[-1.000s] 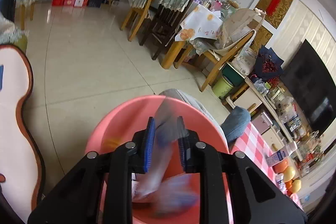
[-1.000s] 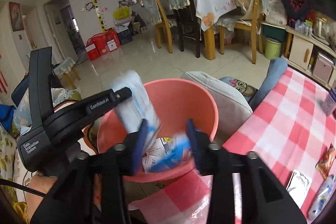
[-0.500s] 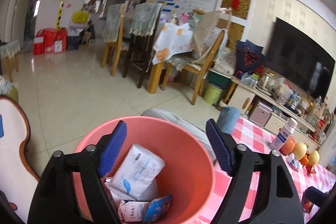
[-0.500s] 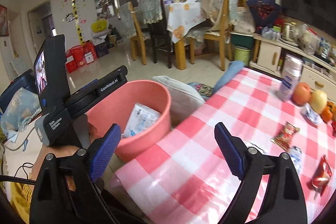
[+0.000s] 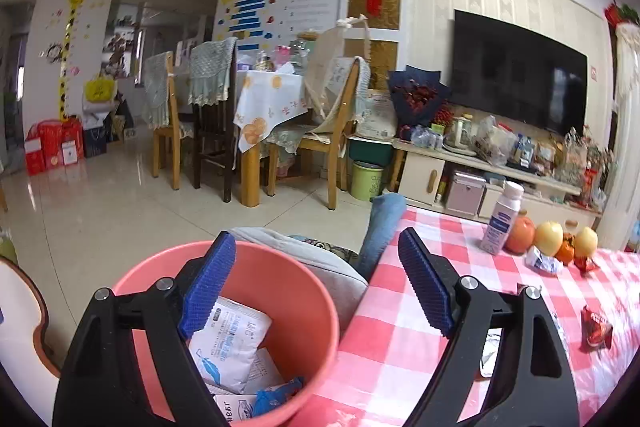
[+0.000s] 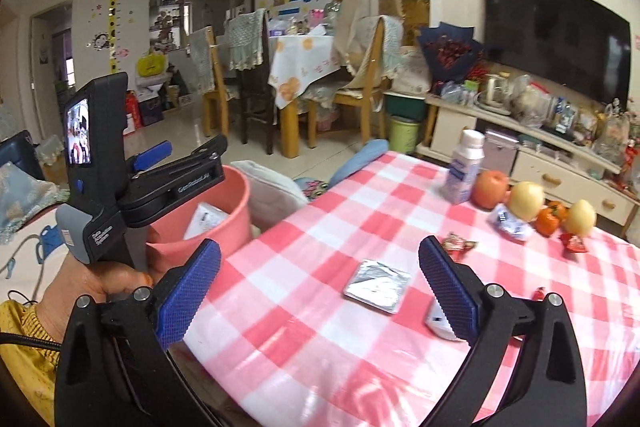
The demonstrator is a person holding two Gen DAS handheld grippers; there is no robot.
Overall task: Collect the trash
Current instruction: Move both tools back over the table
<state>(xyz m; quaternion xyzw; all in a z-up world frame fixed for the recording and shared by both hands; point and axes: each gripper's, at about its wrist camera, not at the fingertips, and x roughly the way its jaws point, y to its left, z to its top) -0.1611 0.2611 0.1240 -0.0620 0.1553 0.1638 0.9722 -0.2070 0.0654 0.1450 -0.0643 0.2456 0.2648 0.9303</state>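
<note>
Trash (image 5: 228, 347) fills the pink bucket (image 5: 320, 307); both tongs (image 5: 316, 291) (image 6: 320, 291) gape, level.

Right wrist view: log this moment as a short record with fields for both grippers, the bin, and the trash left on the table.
left gripper: open, empty, over the pink bin's near rim
right gripper: open, empty, above the checked tablecloth
pink bin: beside the table, holds white packets
silver wrapper: flat on the cloth, between the right fingers in view
red wrapper: farther back
not trash: bottle, fruit
</note>
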